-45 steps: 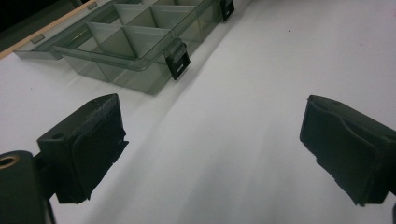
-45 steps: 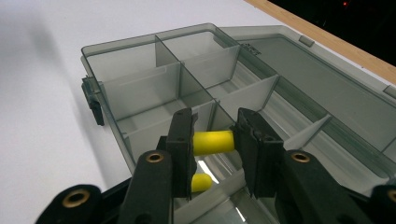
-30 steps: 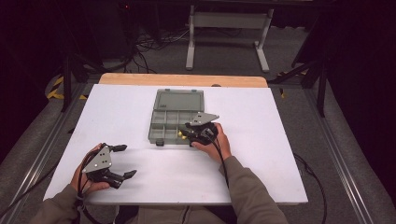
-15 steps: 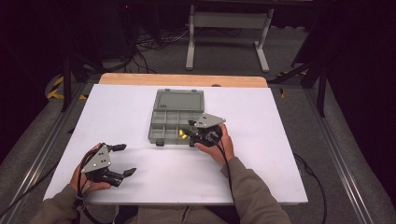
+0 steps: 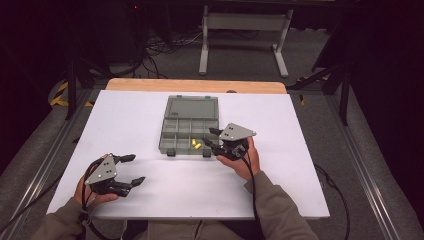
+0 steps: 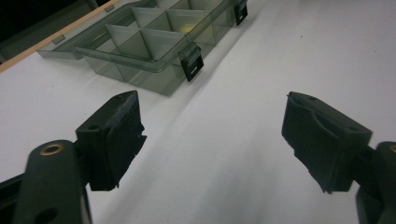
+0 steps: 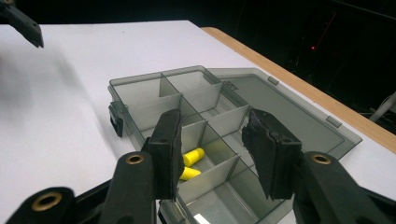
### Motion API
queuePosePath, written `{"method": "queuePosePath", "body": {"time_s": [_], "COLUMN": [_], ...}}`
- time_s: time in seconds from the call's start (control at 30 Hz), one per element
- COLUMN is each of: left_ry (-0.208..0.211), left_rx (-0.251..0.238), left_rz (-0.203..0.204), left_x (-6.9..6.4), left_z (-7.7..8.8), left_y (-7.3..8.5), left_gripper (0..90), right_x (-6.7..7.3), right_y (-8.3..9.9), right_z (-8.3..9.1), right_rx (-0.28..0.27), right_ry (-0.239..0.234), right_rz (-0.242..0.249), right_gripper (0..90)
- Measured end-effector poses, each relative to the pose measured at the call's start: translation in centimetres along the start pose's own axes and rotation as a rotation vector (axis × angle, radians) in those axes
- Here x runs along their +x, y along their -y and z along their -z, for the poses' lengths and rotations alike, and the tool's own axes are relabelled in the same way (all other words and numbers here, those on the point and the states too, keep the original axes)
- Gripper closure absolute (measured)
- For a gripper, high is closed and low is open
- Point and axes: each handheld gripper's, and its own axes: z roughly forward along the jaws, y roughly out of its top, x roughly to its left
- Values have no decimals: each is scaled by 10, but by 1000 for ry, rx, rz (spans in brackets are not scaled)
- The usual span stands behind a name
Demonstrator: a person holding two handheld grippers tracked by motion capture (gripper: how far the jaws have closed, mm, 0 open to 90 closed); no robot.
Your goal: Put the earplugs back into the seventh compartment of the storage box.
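Observation:
A smoky grey compartment box (image 5: 176, 128) lies on the white table with its lid (image 5: 192, 107) folded open behind it. Two yellow earplugs (image 5: 196, 145) rest in a front compartment, also visible in the right gripper view (image 7: 192, 157). My right gripper (image 5: 211, 138) hovers at the box's front right corner, tilted down over those compartments (image 7: 214, 121). Its jaws are open, have just been opening, and hold nothing. My left gripper (image 5: 134, 169) sits low near the table's front left, pointing at the box (image 6: 154, 44). Its jaws (image 6: 210, 112) are open, have just been closing a little, with only bare table between them.
The white table top (image 5: 300, 165) has a wooden strip (image 5: 195, 85) along its far edge. Beyond it stand a metal frame (image 5: 242, 22) and cables on the floor. Two black latches (image 6: 191, 67) hang on the box's front wall.
My right gripper has lifted and drawn back a little to the right from the box's front compartments, jaws wider. The left hand has stayed where it was.

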Motion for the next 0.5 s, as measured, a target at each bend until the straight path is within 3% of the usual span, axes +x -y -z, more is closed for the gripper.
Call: {"method": "queuePosePath", "body": {"time_s": [0.5], "left_ry": [-7], "left_rx": [-15], "left_rz": [8], "left_x": [0], "left_z": [1], "left_y": [-2], "left_gripper": [351], "right_x": [8], "right_y": [9], "right_z": [23], "right_rx": [38], "right_ry": [13], "right_rz": [42], "right_gripper": [616]}}
